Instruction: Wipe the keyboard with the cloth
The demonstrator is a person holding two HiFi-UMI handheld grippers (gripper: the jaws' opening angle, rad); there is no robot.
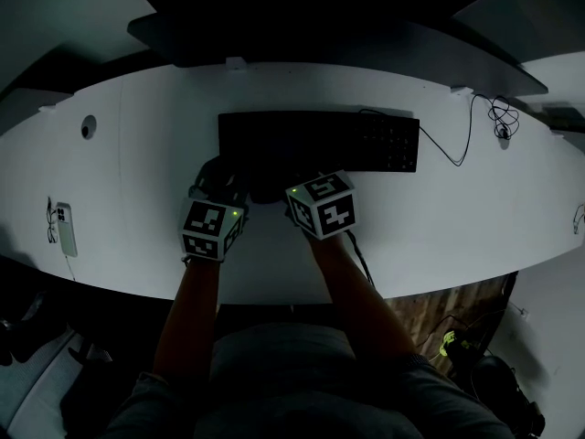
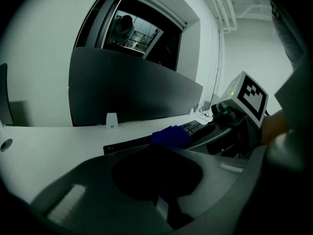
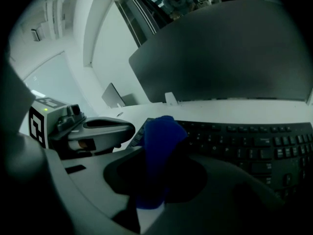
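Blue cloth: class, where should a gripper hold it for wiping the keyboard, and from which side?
Grip the bunched middle of the cloth, coming from the near edge of the keyboard, as the right gripper does. It is gathered into a narrow wad that fits between the fingers, with a free end beyond them.

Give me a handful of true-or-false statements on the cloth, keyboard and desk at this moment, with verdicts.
1. The right tongs are closed on a blue cloth. True.
2. The keyboard is white. False: it is black and lies on a white desk.
3. The cloth is over the keyboard's number-pad end. False: it is near the keyboard's left end.
4. A cable lies on the desk to the right of the keyboard. True.
5. The left tongs are beside the right tongs, at the keyboard's near edge. True.
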